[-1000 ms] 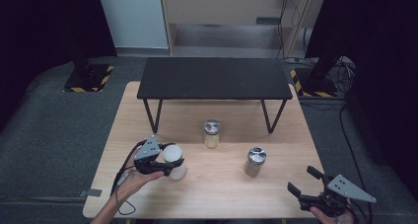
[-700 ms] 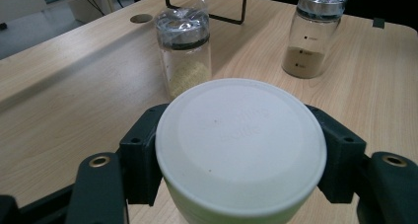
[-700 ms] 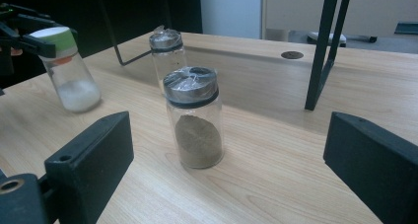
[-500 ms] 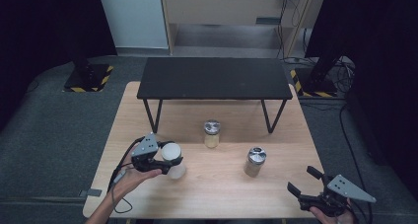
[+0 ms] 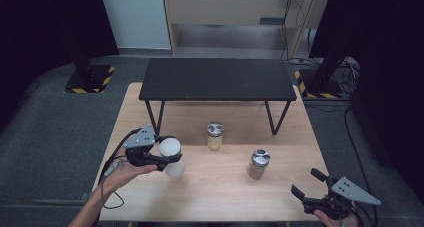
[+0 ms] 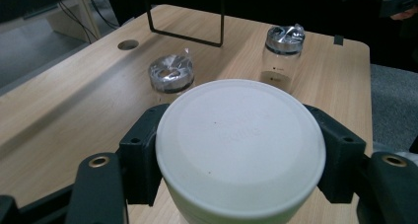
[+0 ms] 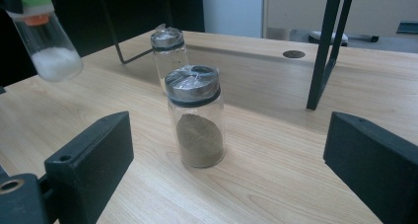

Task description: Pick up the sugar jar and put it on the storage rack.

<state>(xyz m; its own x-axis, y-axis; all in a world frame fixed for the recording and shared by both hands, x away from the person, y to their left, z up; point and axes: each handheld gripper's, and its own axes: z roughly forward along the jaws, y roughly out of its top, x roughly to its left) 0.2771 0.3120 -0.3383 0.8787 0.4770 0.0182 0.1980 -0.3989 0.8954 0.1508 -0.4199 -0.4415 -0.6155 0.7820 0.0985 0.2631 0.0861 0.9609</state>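
So the white-lidded jar point(image 5: 171, 156) is off the bench point(image 5: 220, 197) now: a second ago it sat lower, right by the wood, and now the left gripper point(image 5: 167, 159) has it lifted up at the near-left of the bench with a gap under it. Fingers are clamped on either side just below the lid, you can see the black pads hugging it in the left gripper view point(image 6: 140, 157). I'd read that as the pickup being done and the carry starting, though where it's headed I can't tell; the black shelf point(image 5: 217, 79) at the back looks like a decent guess. The right gripper point(image 5: 312, 186) hasn't budged, it sits at the near-right corner with its fingers spread wide and nothing between them. View differences: from above the jar is mostly a white lid, but the right gripper view catches it side-on point(image 7: 47, 46) and shows clear glass with white powder in the bottom, hanging clear of the bench. Same view shows brown powder in the nearer foil-topped jar point(image 7: 194, 118), with the second foil-topped jar point(image 7: 167, 49) behind it.
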